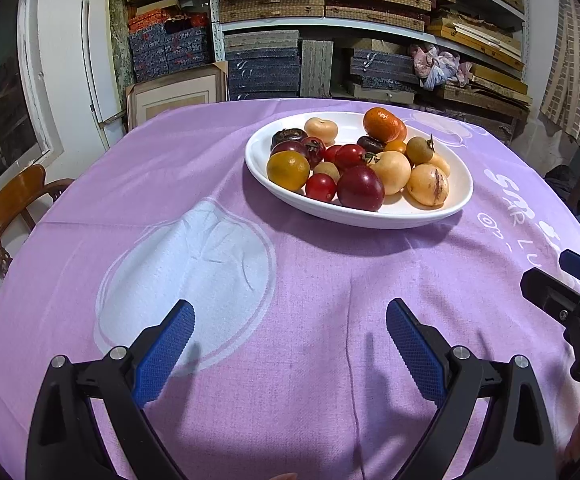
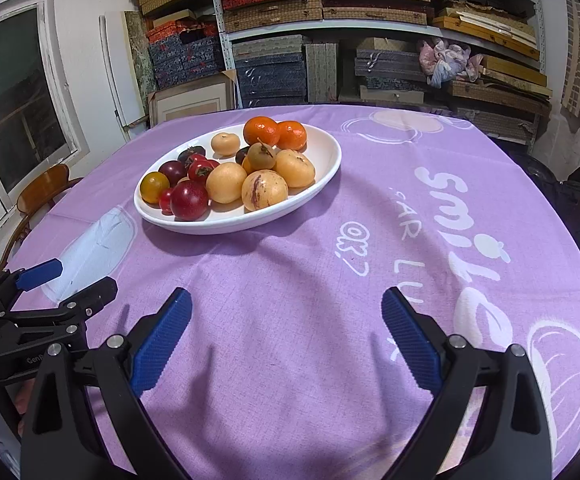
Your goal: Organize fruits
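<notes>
The table (image 2: pixel 290 360) is covered by a purple cloth (image 2: pixel 469 168) printed with white lettering; a white oval dish (image 2: pixel 321 168) of fruit is set directly on it.

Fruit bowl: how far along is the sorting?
Done: nothing that shows. All the fruit sits heaped, kinds mixed, in the white bowl on the purple cloth. In hand: nothing; the left gripper and right gripper are both open, short of the bowl. Left: the whole sort.
</notes>
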